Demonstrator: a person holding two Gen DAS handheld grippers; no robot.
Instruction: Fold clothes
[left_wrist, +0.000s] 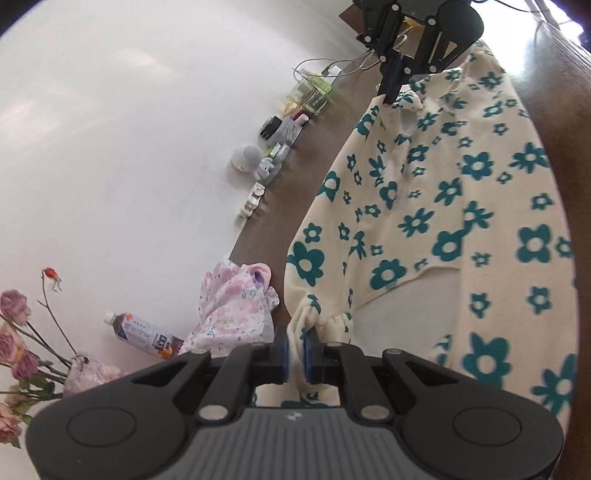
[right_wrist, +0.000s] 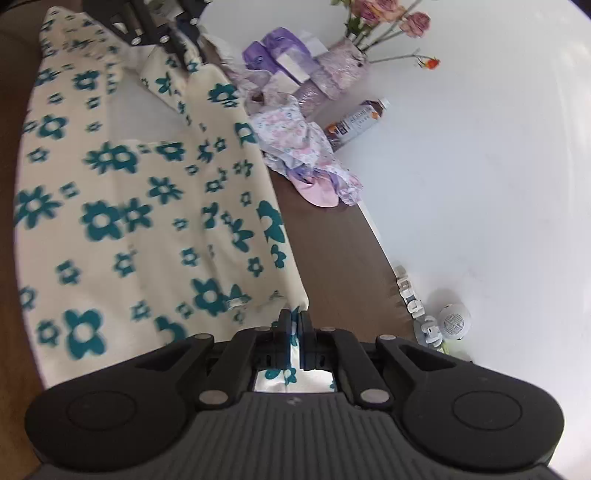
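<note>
A cream garment with teal flowers (left_wrist: 443, 206) lies spread over the brown table (left_wrist: 314, 155), one layer folded over another. My left gripper (left_wrist: 295, 338) is shut on a bunched edge of it at one end. At the other end my right gripper (right_wrist: 294, 321) is shut on a corner of the same cream garment (right_wrist: 147, 206). Each gripper shows in the other's view: the right gripper (left_wrist: 388, 98) at the top of the left wrist view, the left gripper (right_wrist: 184, 61) at the top of the right wrist view.
A crumpled pink and white floral cloth (left_wrist: 236, 306) lies beside the garment near the wall. A drink bottle (left_wrist: 144, 332), a vase of dried roses (right_wrist: 343, 62) and purple packs (right_wrist: 280, 55) stand near it. Small gadgets, a round white speaker (left_wrist: 245, 157) and a green box (left_wrist: 310, 92) line the wall.
</note>
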